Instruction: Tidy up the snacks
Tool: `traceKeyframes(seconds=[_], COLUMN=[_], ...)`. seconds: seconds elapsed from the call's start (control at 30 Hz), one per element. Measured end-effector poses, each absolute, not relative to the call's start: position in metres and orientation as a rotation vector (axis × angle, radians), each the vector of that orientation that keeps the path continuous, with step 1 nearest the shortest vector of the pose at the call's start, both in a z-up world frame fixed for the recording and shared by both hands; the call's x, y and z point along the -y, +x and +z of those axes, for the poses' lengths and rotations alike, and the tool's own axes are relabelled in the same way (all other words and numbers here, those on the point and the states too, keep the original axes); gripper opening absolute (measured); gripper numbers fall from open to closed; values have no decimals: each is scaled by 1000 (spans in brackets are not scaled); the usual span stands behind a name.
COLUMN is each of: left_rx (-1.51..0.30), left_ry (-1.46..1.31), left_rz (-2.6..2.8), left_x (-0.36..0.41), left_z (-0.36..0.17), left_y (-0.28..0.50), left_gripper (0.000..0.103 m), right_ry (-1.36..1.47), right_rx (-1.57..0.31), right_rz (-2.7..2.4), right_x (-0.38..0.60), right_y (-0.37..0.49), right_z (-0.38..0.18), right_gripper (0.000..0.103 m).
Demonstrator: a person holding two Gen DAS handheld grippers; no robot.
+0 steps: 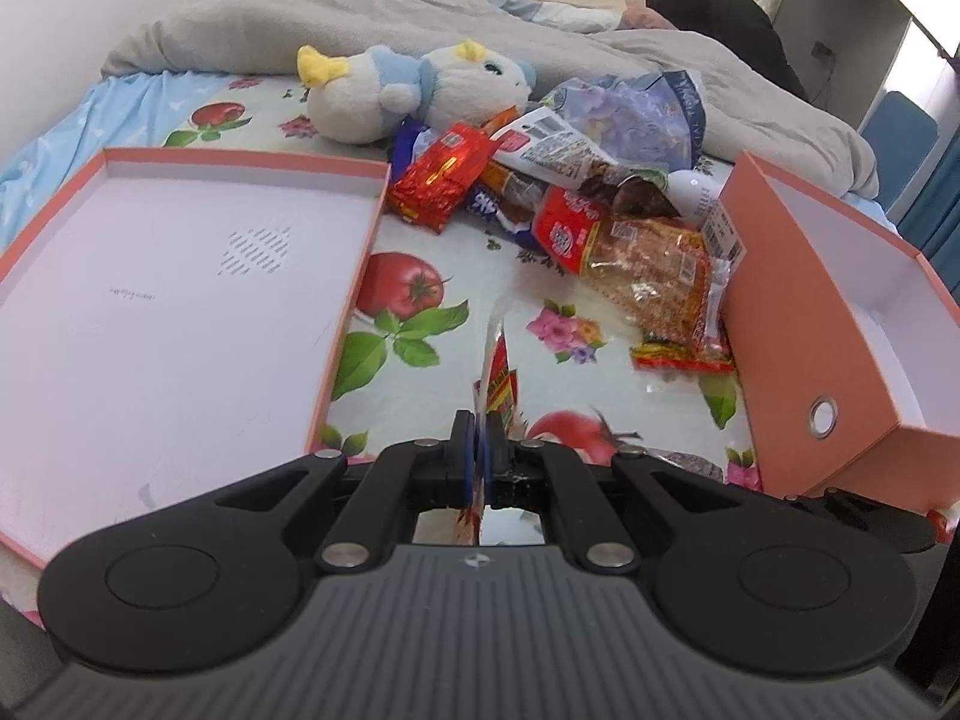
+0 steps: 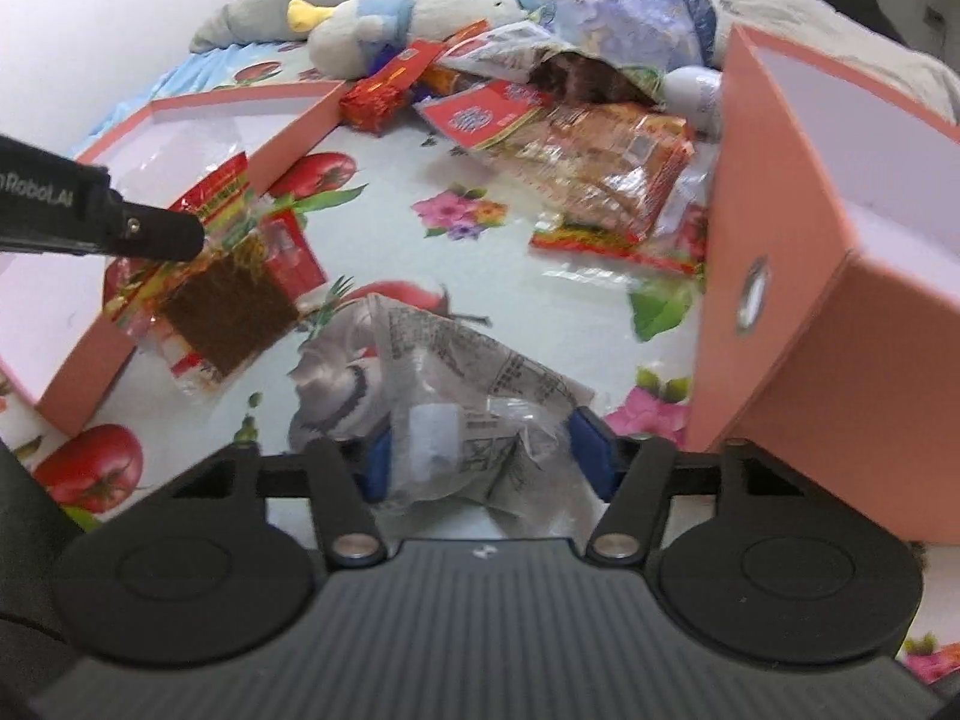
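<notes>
Snacks (image 1: 600, 204) sat piled mid-frame; left claw (image 1: 478, 438) pinched a red packet (image 2: 222, 276), right claw (image 2: 480, 450) half-open around a clear wrapper (image 2: 456, 384).

Readable text: "nRobot.AI", cut off at the frame edge, in grey letters on the black left gripper (image 2: 204, 240) in the right wrist view. The clear packet (image 2: 456, 384) carries dense black print, too small to read. The red pack (image 1: 567, 228) bears white characters in a round emblem, illegible. A barcode label (image 1: 723, 234) shows bars only; its digits cannot be made out
</notes>
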State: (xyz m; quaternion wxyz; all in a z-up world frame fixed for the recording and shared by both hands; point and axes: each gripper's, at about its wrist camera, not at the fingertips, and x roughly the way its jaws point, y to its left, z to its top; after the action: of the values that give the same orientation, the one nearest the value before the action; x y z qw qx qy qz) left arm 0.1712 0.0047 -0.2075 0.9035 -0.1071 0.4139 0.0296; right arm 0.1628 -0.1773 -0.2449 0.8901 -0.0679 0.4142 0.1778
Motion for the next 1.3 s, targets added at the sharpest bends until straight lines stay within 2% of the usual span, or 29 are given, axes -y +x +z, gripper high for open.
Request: traceKeyframes(seconds=[0.27, 0.53, 1.3], left_rx=[-835, -788, -552], left_ry=[-211, -192, -202], left_rz=[52, 48, -26], left_x=[1, 5, 39], left_z=[-190, -158, -24], left_y=[178, 184, 228], left_gripper=[3, 3, 3], right_ry=[-76, -29, -37], right_rx=[-861, -804, -519], right_rz=[369, 397, 302], right_x=[189, 194, 237], right_y=[163, 164, 212], right_z=[-226, -181, -62], right_gripper=[53, 53, 52])
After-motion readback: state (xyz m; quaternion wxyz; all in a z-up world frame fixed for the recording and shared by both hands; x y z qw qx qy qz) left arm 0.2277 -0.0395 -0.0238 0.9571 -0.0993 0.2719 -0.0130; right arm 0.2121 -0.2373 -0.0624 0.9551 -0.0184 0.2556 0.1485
